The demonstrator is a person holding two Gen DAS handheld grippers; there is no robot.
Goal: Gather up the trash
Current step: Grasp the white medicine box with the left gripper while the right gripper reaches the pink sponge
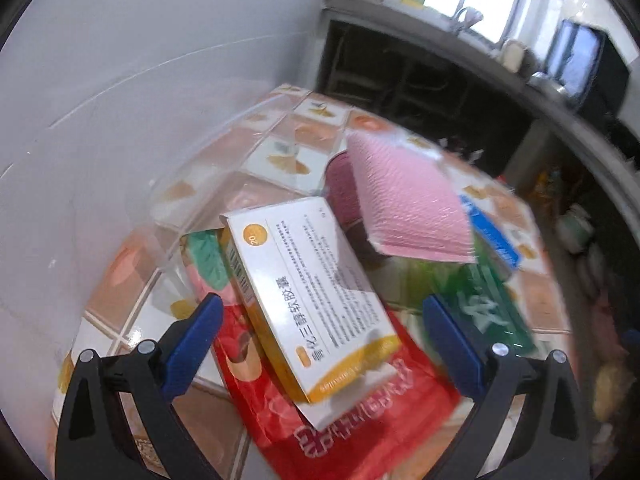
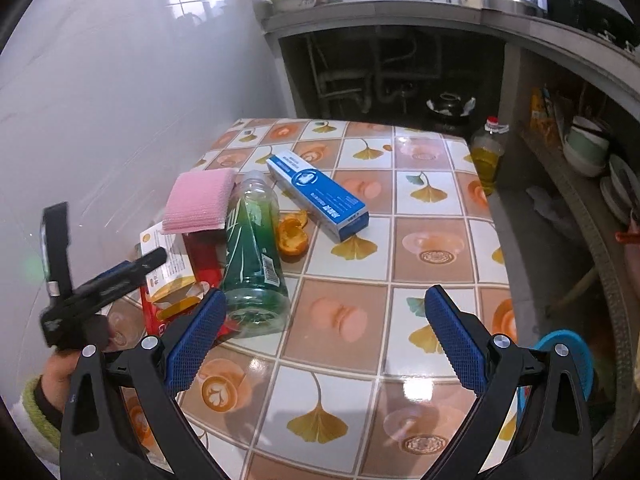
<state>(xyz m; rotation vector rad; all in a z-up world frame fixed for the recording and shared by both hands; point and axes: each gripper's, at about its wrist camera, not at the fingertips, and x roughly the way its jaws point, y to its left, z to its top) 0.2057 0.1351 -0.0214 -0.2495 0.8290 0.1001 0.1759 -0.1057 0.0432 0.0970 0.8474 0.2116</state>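
Table: tiled; trash heaped near its left edge.
Bottle: green, lying beside the heap.
Medicine box: atop red packet, between the spread fingers of left gripper.
Right gripper: empty, fingers apart.
Advice: square fingers to box's long sides before closing.

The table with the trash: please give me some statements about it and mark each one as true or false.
1. The green bottle lies on its side. True.
2. The right gripper holds the blue box. False: it is open and holds nothing.
3. The orange peel lies between the bottle and the blue box. True.
4. The left gripper is shut on the white and yellow box. False: its jaws stand open around it.
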